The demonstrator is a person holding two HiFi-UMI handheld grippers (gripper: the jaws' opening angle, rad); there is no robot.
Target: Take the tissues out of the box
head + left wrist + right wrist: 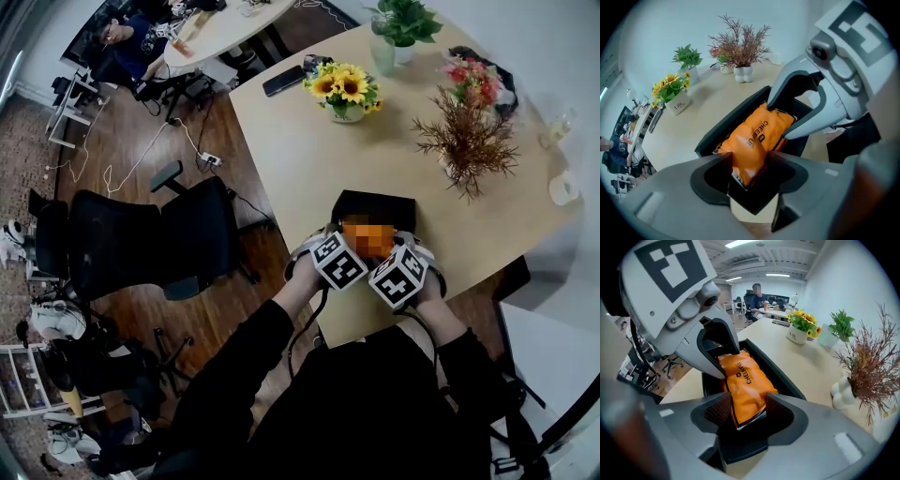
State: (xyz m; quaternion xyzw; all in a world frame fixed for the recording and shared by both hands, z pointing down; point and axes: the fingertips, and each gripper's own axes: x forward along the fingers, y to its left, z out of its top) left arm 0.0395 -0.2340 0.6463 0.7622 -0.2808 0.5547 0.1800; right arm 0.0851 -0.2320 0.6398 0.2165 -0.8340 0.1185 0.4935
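pinching opposite ends of tissue pack (761,131) with left gripper (749,161) and right gripper (749,404); long axis straight ahead, inside box (731,119).

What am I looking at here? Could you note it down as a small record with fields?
place: beige table in an office
container: black box, open, near the table's front edge
contents: orange tissue pack, lying in the box
left gripper: jaws pinching one end of the pack
right gripper: jaws pinching the opposite end
also on table: sunflowers in a pot, farther back
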